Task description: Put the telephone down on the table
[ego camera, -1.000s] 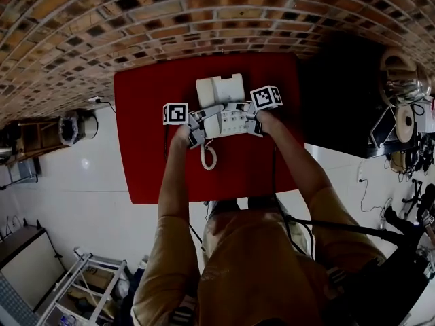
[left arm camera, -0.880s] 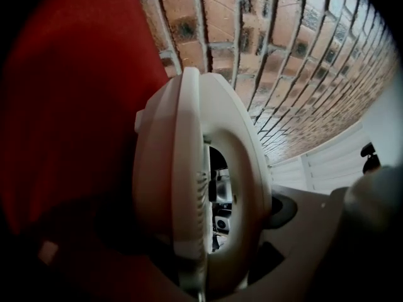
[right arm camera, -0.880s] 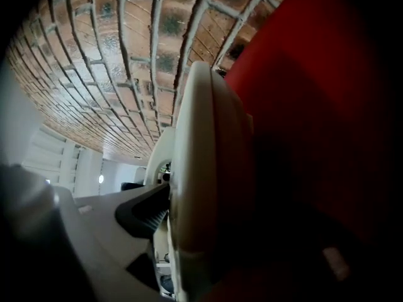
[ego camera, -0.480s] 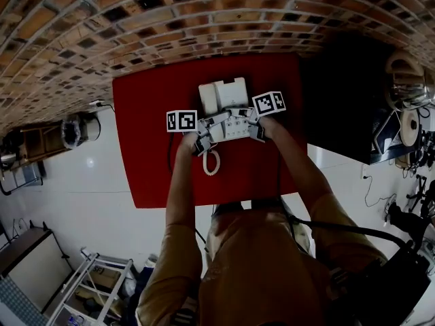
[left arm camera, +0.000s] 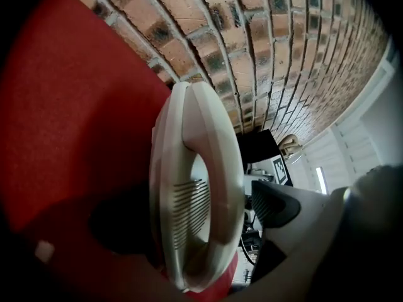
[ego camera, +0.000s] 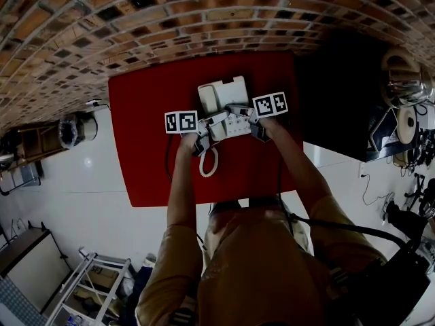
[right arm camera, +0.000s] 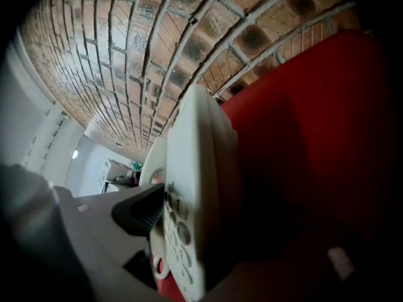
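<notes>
A white telephone with its coiled cord lies on the red table, near the back edge. My left gripper is at its left near corner and my right gripper at its right near corner. In the left gripper view the handset side of the telephone stands between the jaws of the left gripper, and a gap shows beside the grey pad. The right gripper has the keypad side of the telephone between its jaws, which are opening.
A brick wall runs behind the table. A dark surface adjoins the table's right side, with round metal things and cables beyond it. White floor lies to the left, with a shelf there.
Both grippers and the telephone have sunk a little toward the red table and rolled slightly. The right gripper's cube has drifted to the right, away from the phone.
</notes>
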Available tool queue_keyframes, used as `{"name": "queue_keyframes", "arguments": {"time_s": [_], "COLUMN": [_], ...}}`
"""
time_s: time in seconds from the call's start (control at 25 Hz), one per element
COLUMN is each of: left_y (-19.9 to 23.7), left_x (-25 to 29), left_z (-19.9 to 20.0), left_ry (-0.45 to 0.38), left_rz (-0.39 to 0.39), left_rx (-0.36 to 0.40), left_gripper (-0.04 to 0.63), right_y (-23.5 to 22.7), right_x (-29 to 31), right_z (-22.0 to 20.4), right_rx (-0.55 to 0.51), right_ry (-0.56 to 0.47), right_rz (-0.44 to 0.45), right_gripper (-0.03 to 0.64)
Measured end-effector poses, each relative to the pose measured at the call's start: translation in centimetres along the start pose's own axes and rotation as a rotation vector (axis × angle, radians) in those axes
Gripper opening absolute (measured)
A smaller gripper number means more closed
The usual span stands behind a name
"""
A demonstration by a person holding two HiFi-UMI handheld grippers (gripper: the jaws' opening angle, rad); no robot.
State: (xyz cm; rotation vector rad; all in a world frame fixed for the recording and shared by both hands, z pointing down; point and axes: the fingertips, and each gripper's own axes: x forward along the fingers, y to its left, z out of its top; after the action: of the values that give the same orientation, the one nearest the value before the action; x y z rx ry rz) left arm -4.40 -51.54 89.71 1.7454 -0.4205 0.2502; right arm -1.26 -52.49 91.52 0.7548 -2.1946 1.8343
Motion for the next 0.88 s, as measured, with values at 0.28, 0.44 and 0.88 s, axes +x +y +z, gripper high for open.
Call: {"name": "queue_keyframes", "arguments": {"time_s": [0.28,0.44,0.88], "left_y": [1.2,1.0,-5.5], "left_x": [-0.4,-1.5,-6.1], "left_z": [-0.1,0.7,0.1], "left_ry": [-0.013,-0.053,-0.256], "left_rz": [0.185,0.220,0.200], "left_rx": [0.113,0.141,0.207], "left_gripper": [0.483,0.483,0.483], "right_y": [-0.7,-1.3,4.8], "right_x": [-0.8,-1.6,-12.5], "right_z": [-0.1,0.1,4.5], "right_rx": [0.008,0.007,-0.329], "right_ry": [-0.058,-0.104,-0.410], "right_rz": [-0.034,-0.058,-0.168], "right_gripper": [0.356,0.356,0.359]}}
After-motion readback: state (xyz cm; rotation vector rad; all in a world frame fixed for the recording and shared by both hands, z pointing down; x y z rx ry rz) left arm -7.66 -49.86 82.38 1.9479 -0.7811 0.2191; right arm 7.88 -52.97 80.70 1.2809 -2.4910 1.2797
